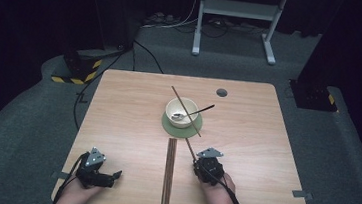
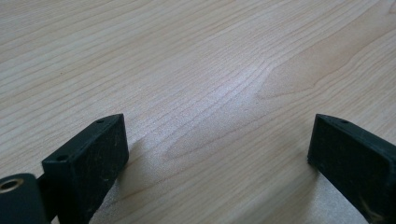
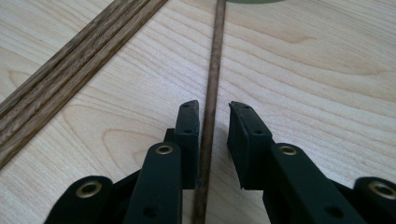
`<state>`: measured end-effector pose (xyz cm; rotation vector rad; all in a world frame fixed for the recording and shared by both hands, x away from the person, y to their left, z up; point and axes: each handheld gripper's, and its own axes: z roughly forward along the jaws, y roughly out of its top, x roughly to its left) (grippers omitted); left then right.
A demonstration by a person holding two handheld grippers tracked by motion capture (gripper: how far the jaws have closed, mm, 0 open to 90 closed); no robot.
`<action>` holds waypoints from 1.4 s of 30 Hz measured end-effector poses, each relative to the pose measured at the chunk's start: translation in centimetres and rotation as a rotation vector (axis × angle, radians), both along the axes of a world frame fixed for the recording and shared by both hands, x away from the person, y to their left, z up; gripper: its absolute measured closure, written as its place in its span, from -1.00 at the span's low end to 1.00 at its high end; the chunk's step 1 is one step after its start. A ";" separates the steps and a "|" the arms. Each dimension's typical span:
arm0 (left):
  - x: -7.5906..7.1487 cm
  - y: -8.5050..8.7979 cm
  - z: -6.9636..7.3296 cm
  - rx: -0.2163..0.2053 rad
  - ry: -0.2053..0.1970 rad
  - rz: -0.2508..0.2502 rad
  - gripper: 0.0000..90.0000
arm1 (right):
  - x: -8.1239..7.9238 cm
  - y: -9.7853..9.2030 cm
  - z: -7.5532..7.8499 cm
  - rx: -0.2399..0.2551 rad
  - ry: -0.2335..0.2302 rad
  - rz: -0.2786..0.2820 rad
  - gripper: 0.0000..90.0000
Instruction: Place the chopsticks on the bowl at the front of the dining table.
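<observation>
Left gripper (image 2: 219, 149): black jaws spread wide, low over the wood, nothing between them.
Table (image 2: 210, 60): pale wood grain running across, the jaws' soft shadow just ahead of them.

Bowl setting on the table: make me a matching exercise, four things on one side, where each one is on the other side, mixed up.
Things:
1 spoon
2 green mat
3 chopstick pair
4 single chopstick

Places:
a between the jaws of the right gripper
b under the bowl
c resting in the bowl, handle over the rim
d side by side on the bare table

Pairs: 1-c, 2-b, 3-d, 4-a
</observation>
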<state>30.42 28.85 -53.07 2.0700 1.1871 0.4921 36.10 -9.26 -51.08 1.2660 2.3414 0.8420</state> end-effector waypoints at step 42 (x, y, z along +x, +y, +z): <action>-0.2 -0.1 0.0 0.001 -0.005 0.003 -0.85 | -0.8 0.3 1.1 -0.014 -0.059 0.030 0.88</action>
